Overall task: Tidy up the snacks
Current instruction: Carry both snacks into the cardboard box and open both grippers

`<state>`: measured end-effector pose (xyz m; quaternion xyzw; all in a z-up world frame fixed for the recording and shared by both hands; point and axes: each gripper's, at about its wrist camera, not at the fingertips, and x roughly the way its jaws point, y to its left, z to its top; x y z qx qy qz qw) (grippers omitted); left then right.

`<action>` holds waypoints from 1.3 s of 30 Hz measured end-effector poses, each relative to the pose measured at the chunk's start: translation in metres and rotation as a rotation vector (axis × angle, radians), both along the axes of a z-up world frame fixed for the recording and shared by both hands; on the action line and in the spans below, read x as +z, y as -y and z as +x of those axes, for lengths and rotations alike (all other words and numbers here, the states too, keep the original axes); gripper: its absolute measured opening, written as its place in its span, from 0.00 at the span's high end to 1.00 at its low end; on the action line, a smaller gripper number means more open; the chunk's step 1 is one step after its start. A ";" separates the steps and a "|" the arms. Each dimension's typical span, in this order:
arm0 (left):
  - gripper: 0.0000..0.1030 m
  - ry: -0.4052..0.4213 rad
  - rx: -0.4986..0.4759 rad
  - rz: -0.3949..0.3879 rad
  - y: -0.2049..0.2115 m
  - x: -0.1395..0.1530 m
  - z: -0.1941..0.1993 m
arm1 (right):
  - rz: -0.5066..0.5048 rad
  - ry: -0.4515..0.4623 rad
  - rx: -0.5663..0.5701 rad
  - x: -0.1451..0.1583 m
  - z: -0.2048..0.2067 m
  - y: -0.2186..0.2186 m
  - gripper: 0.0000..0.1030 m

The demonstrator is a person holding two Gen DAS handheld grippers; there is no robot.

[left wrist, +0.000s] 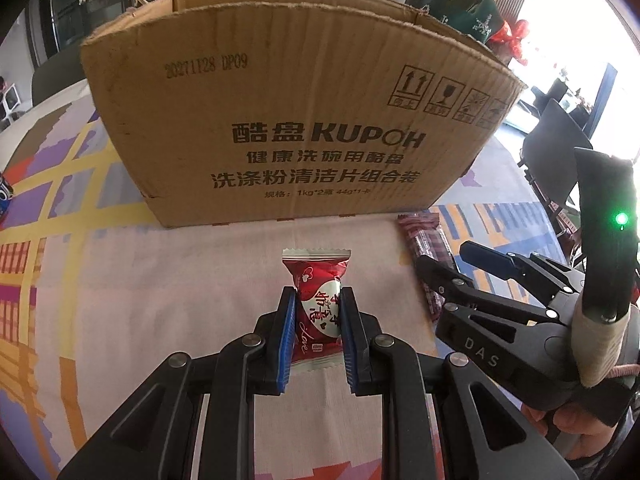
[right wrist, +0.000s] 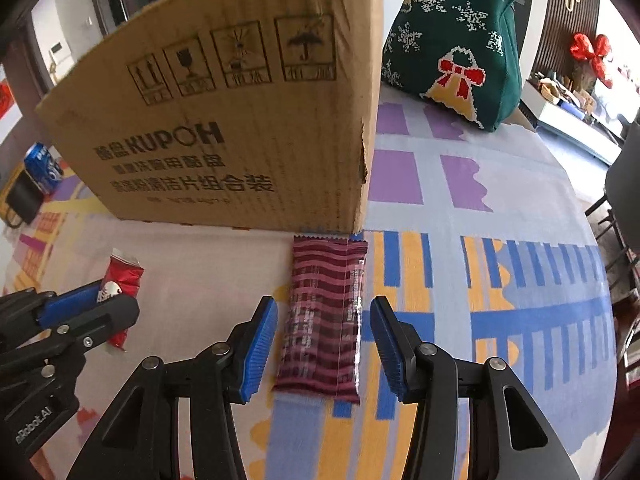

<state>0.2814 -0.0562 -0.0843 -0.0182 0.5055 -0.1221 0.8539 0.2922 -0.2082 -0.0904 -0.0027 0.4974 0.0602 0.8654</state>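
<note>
My left gripper point(left wrist: 318, 300) is shut on a red snack packet point(left wrist: 318, 308) with white lettering, which lies on the tablecloth; it also shows in the right wrist view point(right wrist: 120, 276). My right gripper point(right wrist: 324, 316) is open, its blue pads either side of a maroon striped snack bar point(right wrist: 324, 316) without touching it. The bar also shows in the left wrist view point(left wrist: 426, 244), under the right gripper point(left wrist: 456, 260). A brown KUPOH cardboard box point(left wrist: 296, 112) stands open-topped just behind both snacks.
A patterned cloth point(right wrist: 480, 200) covers the table. A green knitted bag point(right wrist: 460, 40) with a red bow stands behind the box at right. A blue can point(right wrist: 42, 166) lies at far left. Dark chairs point(left wrist: 556, 156) stand past the table's right edge.
</note>
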 end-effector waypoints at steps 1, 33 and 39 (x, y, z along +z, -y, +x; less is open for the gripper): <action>0.79 -0.002 0.001 -0.001 -0.001 0.000 0.001 | -0.004 -0.001 0.001 -0.001 0.001 0.000 0.52; 0.79 0.147 -0.004 -0.066 -0.019 0.068 -0.042 | 0.058 0.204 0.002 0.091 -0.066 -0.002 0.63; 0.79 0.221 0.004 -0.066 -0.024 0.097 -0.045 | 0.078 0.286 0.013 0.120 -0.067 0.000 0.63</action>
